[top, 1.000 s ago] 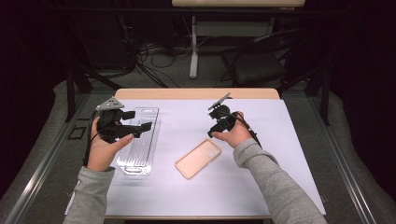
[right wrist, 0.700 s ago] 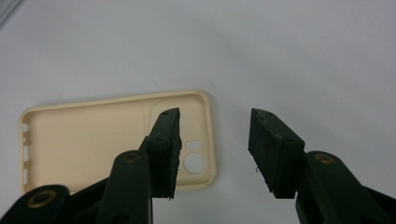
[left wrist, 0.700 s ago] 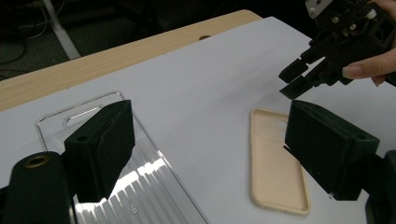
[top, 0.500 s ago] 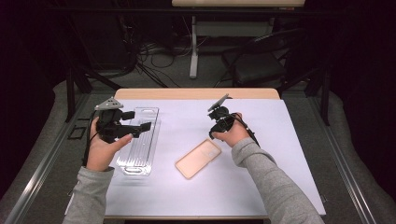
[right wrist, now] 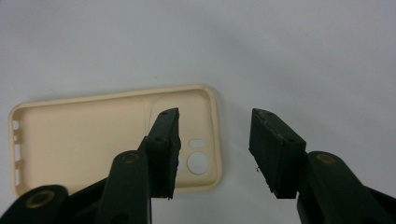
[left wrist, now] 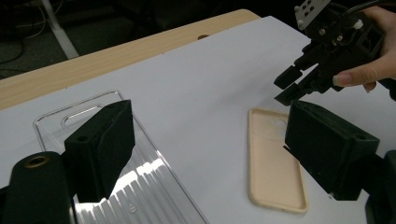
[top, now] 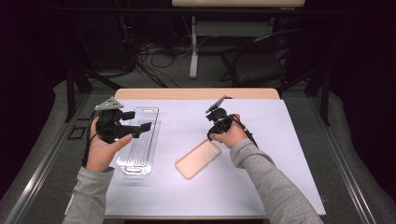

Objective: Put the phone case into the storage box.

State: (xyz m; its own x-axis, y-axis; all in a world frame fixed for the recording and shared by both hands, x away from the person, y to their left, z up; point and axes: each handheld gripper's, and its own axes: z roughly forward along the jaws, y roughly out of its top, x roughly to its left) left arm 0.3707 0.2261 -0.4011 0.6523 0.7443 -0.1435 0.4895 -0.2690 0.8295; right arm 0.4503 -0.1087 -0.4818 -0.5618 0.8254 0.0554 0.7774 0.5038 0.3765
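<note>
Nothing grasped yet. Right gripper [right wrist: 212,154] fingers spread, empty, poised above camera-hole end of beige soft-plastic phone case [right wrist: 112,140] lying hollow side up on white surface [top: 187,186]. Left gripper [left wrist: 205,158] fingers spread, empty, over clear ribbed plastic tray [top: 138,144]; tray appears empty. Pickup pending.

The left hand-held gripper [top: 135,120] hides part of the clear tray [top: 140,151] beneath.

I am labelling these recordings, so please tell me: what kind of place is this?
Probably a lab or workshop set up for recording. A table with a white cover stands on grey carpet, loose cables lie on the floor behind it, and a person holds the left gripper and right gripper over two phone cases.
</note>
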